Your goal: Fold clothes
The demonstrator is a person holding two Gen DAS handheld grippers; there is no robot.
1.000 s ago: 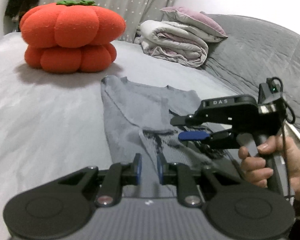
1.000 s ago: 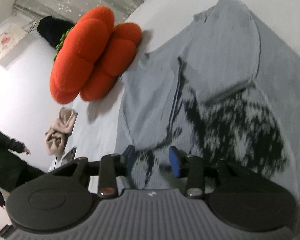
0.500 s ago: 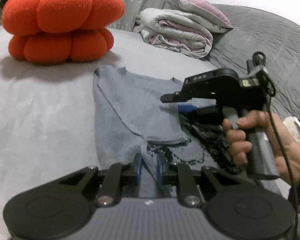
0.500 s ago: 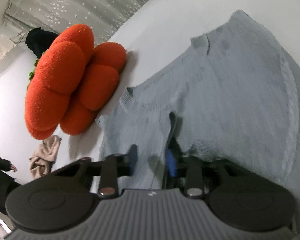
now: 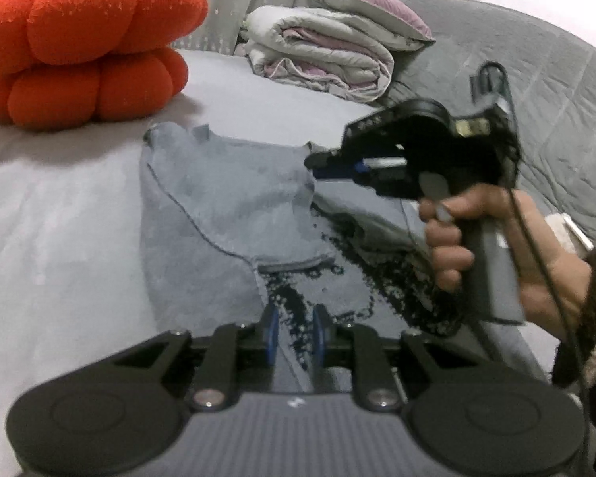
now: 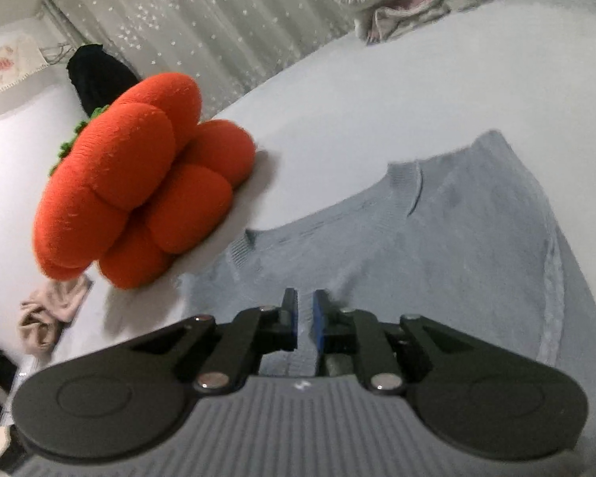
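The sweater (image 5: 226,198) lies on the bed (image 5: 59,218), before the pumpkin cushion (image 5: 87,43), which sits beyond its left shoulder; a folded duvet (image 5: 322,59) rests behind, to the right, with a pillow (image 5: 361,4) on it; a quilted blanket (image 5: 556,119) covers the bed's far right.

Matt grey knit sweater (image 5: 226,198) — plush orange pumpkin cushion (image 5: 87,39)

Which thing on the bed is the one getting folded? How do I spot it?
Find the big orange pumpkin cushion on the bed. Just in front of it lies the grey sweater, spread flat. Only it carries a speckled black pattern, unlike the rolled pale quilt behind.
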